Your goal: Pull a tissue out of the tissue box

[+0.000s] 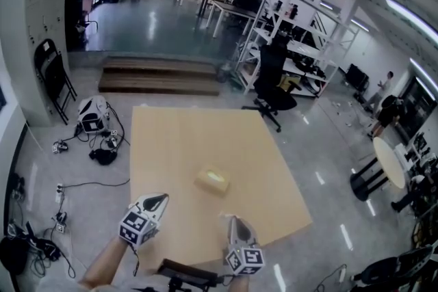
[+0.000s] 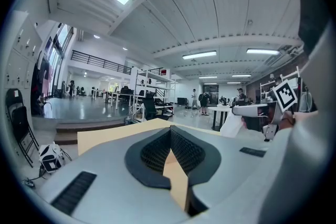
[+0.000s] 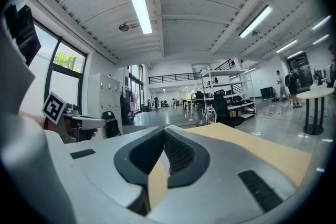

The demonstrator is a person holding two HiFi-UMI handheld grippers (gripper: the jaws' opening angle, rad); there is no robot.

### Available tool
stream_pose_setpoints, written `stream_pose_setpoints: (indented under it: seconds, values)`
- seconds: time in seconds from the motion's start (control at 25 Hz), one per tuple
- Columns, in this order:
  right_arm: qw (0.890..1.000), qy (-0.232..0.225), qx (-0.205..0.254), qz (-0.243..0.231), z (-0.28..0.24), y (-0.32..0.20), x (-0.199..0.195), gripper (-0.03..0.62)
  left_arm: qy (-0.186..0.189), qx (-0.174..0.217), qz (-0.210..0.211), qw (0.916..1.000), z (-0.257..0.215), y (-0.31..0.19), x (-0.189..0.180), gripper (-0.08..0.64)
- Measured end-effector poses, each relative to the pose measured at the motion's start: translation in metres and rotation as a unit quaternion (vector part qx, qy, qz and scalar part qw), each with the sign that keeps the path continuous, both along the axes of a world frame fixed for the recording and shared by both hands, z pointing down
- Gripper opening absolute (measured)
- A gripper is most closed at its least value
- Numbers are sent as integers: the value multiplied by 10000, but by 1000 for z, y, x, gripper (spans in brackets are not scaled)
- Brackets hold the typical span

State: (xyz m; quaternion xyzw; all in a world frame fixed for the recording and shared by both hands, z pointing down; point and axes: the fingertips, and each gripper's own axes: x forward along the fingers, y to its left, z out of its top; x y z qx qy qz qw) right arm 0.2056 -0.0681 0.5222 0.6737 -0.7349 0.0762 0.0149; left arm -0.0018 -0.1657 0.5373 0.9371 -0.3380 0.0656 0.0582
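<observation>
In the head view a small tan tissue box (image 1: 212, 181) with a pale top opening lies on the light wood table (image 1: 178, 140), near its middle. My left gripper (image 1: 161, 200) hovers over the table's near edge, left of and nearer than the box. My right gripper (image 1: 230, 219) hovers at the near edge, just right of the box and short of it. Both point roughly level across the table, and the box shows in neither gripper view. The left gripper's (image 2: 170, 130) jaw tips meet with nothing between them, as do the right gripper's (image 3: 164, 129).
A black office chair (image 1: 275, 82) stands past the table's far right corner. Cables and small gear (image 1: 96, 133) lie on the floor to the left. A low wooden step (image 1: 161, 75) sits behind the table, and a round white table (image 1: 390, 161) stands at right.
</observation>
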Motion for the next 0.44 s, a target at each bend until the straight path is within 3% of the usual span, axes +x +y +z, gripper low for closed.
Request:
stream_pose_setpoints:
  seconds: [0.44]
  values:
    - [10000, 8, -26, 0, 1, -1, -3, 9, 28, 33, -11, 10000, -1, -1, -3, 6]
